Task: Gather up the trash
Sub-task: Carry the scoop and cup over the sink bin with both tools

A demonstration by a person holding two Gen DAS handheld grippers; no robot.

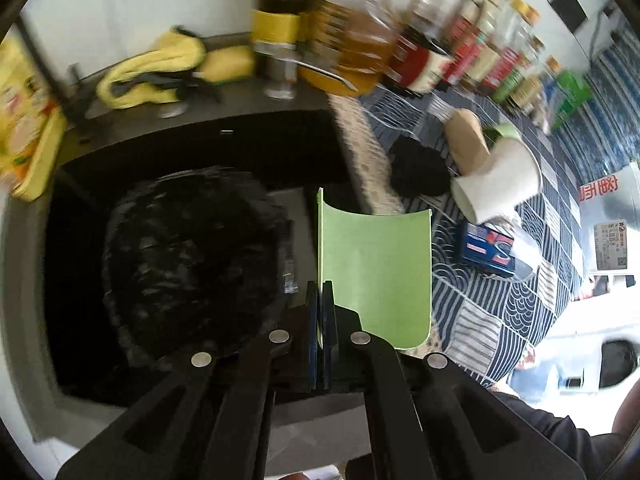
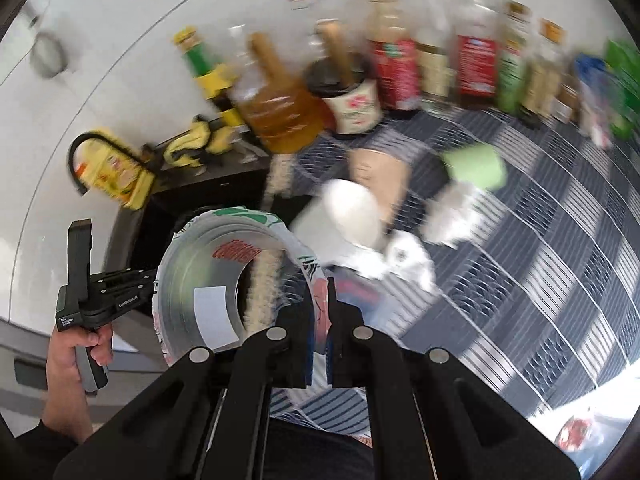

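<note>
My left gripper (image 1: 320, 300) is shut on a light green paper sheet (image 1: 376, 272) and holds it beside the black-lined trash bin (image 1: 188, 256) in the dark sink recess. My right gripper (image 2: 320, 304) is shut on the rim of an empty foil-lined snack bag (image 2: 224, 280), held open over the counter edge. The left gripper also shows in the right wrist view (image 2: 104, 284), held in a hand at the left. On the patterned cloth (image 1: 480, 312) lie a white paper cup (image 1: 500, 184), a brown paper cup (image 1: 468, 140) and a blue packet (image 1: 486, 248).
A row of sauce and oil bottles (image 2: 400, 60) stands along the back wall. Yellow cloths (image 1: 160, 68) and a yellow package (image 1: 24, 120) lie by the sink. A green paper piece (image 2: 476, 166) and crumpled white tissue (image 2: 408, 260) lie on the cloth.
</note>
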